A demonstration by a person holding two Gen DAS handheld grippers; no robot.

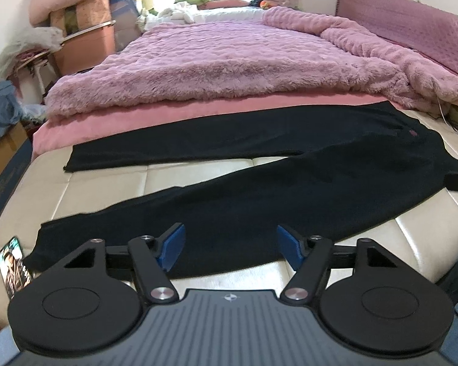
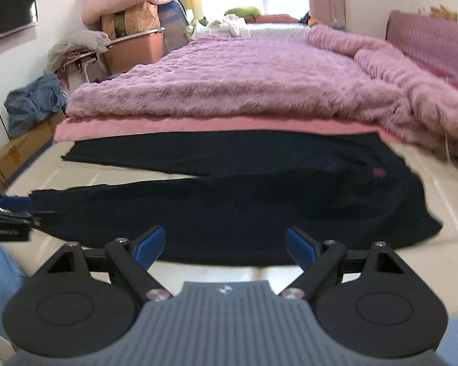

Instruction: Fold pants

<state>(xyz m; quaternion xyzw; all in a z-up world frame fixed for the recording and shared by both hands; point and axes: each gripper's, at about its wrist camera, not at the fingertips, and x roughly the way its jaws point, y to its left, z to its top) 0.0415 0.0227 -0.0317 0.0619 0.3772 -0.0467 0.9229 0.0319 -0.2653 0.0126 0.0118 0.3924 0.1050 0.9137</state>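
Left wrist view shows dark pants spread flat across the cream padded foot of a bed, waistband toward your right, legs running left and splayed apart in a narrow V — laid out this way, likely, so one leg can be brought over the other. Your left claw hangs just above the near leg's front edge, blue pads apart, nothing between them. In the right wrist view, your right claw sits likewise with jaws wide and empty, nearer the waist end. A fluffy pink blanket is pulled back behind the pants, leaving room to fold. No fold is made yet.
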